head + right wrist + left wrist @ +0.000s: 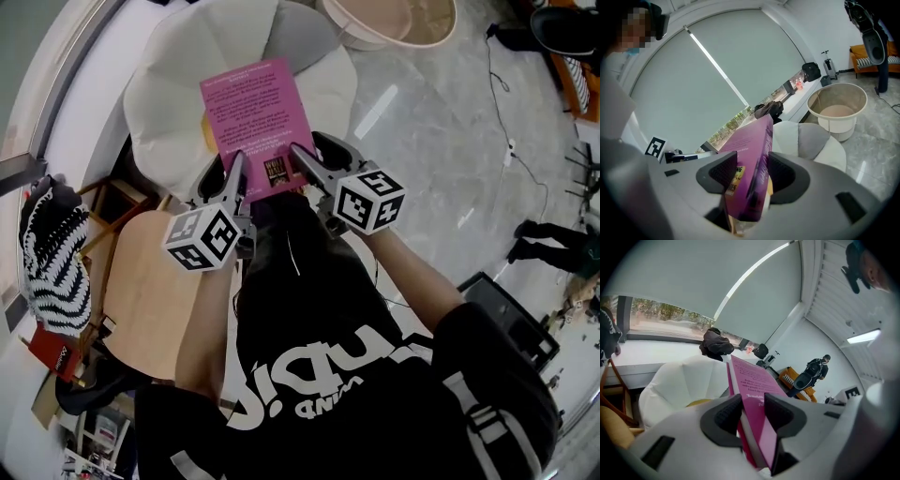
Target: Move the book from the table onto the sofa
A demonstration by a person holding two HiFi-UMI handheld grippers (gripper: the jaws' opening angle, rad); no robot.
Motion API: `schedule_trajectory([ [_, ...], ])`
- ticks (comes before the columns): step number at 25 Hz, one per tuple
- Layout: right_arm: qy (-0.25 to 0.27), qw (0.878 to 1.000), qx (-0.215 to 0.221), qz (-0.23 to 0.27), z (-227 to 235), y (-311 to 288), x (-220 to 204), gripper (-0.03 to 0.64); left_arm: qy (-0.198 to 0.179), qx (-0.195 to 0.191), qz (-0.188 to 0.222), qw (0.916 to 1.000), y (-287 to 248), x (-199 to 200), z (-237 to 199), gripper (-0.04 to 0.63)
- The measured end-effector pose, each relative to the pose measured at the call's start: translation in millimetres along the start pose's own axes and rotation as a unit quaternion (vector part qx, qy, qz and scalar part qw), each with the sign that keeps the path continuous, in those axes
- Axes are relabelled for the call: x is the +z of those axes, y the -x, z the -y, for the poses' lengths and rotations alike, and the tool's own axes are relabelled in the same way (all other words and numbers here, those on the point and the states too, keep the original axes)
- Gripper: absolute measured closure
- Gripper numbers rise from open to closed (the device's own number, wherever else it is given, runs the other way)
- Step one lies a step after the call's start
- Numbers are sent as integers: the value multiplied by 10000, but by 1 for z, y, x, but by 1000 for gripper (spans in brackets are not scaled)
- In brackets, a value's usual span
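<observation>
Lifted clear of the round pale-wood table (150, 281) and held in the air over the white petal-shaped cushioned sofa (173, 84): thin magenta softcover book (255, 108), near edge clamped in both the left gripper (236, 169) and the right gripper (305, 159). Left to do, by the look of it: lower onto the seat and release both grips

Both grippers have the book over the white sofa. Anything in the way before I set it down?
Nothing visible blocks it. The book, clamped by the left gripper and right gripper, hangs right over the white sofa. Only a yellow patch shows on the seat, likely part of it.
</observation>
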State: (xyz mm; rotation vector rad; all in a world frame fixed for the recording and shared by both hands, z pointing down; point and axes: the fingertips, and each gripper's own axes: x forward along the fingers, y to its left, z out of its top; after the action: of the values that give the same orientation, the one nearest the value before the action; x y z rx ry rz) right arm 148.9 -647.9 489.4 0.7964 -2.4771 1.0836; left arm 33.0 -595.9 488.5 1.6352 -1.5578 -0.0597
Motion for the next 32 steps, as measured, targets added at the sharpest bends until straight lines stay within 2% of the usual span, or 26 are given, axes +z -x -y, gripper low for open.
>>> schedule_trajectory([
  [4,9,9999,100,89,-30,55,1,413,-214,5,20,9998,48,-2,44,437],
  [11,-200,9997,150,-56,-38,68,11,413,-254,164,-133,9995,59,8,60,437],
  [16,-299,9994,145,-137,-33,58,4,414,-196,193,-242,9993,54,2,50,437],
  [22,-220,9994,226,-113,-36,62,11,416,-151,216,-103,9996,59,3,55,437],
  [32,-199,9993,276,132,-30,55,3,419,-371,157,168,9990,56,-3,47,437],
])
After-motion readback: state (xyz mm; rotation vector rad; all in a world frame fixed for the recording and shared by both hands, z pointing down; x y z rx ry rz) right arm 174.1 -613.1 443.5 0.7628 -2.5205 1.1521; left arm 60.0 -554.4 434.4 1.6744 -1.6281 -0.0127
